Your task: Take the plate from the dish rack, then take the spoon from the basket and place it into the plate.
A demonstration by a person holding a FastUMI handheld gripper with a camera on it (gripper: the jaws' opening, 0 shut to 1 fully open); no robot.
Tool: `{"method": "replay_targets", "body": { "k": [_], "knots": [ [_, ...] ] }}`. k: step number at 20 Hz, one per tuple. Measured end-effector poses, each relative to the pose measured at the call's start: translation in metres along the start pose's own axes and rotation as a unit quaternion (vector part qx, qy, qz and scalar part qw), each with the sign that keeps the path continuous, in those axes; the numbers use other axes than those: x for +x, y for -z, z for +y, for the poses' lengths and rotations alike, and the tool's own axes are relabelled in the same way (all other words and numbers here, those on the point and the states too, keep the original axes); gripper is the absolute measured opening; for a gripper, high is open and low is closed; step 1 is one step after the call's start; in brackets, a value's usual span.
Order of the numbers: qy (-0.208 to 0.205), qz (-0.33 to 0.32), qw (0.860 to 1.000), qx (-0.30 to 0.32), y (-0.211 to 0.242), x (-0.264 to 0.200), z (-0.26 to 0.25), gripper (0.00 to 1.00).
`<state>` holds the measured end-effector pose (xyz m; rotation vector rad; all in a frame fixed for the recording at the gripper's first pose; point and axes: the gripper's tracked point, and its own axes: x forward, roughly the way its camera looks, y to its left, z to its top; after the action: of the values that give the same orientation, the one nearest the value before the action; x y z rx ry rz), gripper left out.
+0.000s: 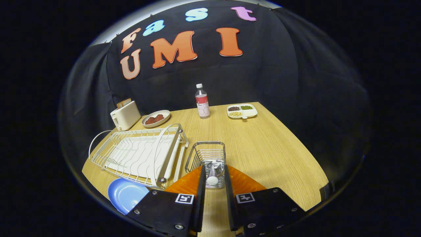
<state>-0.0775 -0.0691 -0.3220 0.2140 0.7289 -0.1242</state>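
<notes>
The spoon stands in the wire basket, its white handle end between the fingertips of the gripper; whether the slightly parted fingers press it is unclear. The blue plate, partly hidden, lies beside the rack.

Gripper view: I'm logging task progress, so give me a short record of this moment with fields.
gripper: fingers open either side of the spoon's handle, not pressing
spoon: upright in the wire basket
plate: blue, on the table beside the dish rack
progress: plate out; spoon not yet taken
</notes>
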Motion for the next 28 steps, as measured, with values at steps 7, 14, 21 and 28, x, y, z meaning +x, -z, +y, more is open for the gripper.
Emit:
{"method": "replay_targets", "body": {
  "k": [7, 14, 21, 28],
  "knots": [
    [-0.013, -0.002, 1.0, -0.027, -0.011, -0.002, 0.013, 0.1],
    [-0.022, -0.011, 1.0, -0.015, -0.055, -0.021, 0.01, 0.1],
    [-0.051, -0.027, 0.998, -0.022, -0.086, -0.06, 0.016, 0.1],
    [-0.142, -0.028, 0.989, -0.018, -0.091, -0.092, 0.058, 0.09]
  ]
}}
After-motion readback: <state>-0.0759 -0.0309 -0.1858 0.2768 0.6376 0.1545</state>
